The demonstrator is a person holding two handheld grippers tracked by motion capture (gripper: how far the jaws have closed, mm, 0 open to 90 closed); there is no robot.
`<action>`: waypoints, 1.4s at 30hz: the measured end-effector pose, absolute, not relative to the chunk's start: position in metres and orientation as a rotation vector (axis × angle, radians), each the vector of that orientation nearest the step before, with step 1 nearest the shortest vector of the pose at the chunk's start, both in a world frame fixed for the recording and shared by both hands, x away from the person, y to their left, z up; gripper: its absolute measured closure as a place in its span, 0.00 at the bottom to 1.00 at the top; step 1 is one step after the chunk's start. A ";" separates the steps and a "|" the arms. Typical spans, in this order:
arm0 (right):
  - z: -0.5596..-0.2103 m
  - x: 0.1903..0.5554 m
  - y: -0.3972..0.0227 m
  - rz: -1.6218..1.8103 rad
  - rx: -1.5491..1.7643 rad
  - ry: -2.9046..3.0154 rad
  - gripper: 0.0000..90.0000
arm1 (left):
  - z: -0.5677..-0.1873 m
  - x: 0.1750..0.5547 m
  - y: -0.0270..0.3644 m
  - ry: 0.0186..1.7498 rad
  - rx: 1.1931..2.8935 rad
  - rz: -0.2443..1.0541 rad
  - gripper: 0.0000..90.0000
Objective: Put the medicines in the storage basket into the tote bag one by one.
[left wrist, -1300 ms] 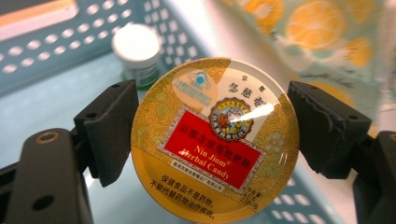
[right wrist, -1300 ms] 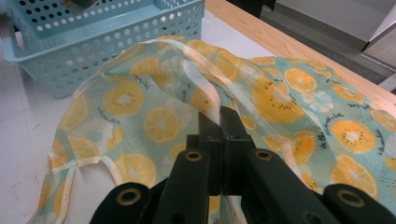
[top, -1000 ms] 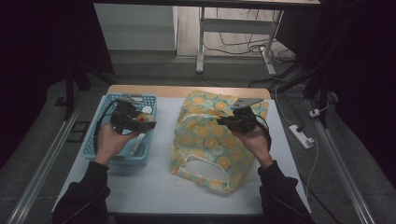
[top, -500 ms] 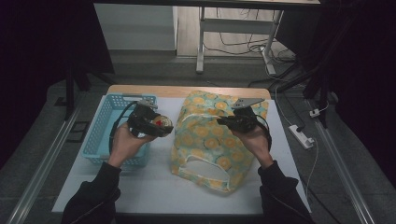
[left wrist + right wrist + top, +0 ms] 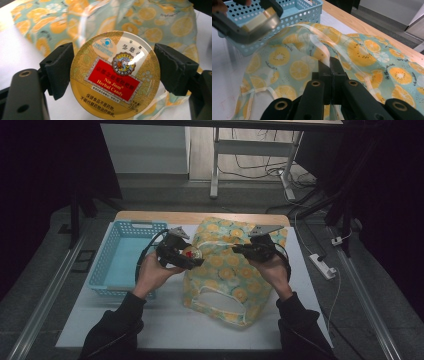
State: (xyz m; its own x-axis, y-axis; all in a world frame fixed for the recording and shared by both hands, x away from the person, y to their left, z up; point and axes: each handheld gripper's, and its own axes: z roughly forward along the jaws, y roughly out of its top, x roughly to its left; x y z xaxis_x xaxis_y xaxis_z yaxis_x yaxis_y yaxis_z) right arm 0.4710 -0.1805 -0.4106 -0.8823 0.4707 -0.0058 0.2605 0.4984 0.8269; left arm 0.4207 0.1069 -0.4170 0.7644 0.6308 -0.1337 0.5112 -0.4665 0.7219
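Note:
A round gold tin [image 5: 115, 75] with a red "Herbal Candy" label is clamped by its sides in my left gripper [image 5: 115, 72]. In the high view the left gripper [image 5: 192, 259] holds the tin [image 5: 190, 254] at the left edge of a cloth bag [image 5: 225, 275] printed with orange slices. My right gripper [image 5: 329, 65] is shut on a fold of the bag [image 5: 294, 67] near its opening and lifts it a little. From the high view the right gripper [image 5: 236, 249] points left, toward the tin.
A blue perforated basket [image 5: 117, 255] stands on the white table to the left of the bag, also behind the tin [image 5: 259, 21] as basket [image 5: 294, 10]. A wooden strip [image 5: 200, 217] runs along the table's far edge. A power strip [image 5: 322, 265] lies at the right.
The left hand has carried the tin rightward from over the blue basket to the bag's left edge. The right gripper has stayed on the bag.

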 end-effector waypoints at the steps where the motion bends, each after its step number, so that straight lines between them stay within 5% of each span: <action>1: -0.411 0.471 -0.181 1.331 0.626 2.510 1.00 | -0.418 0.421 0.104 0.844 2.166 0.187 0.23; 42: -0.411 0.469 -0.177 1.321 0.615 2.507 1.00 | -0.480 0.466 0.016 0.804 2.241 0.163 0.23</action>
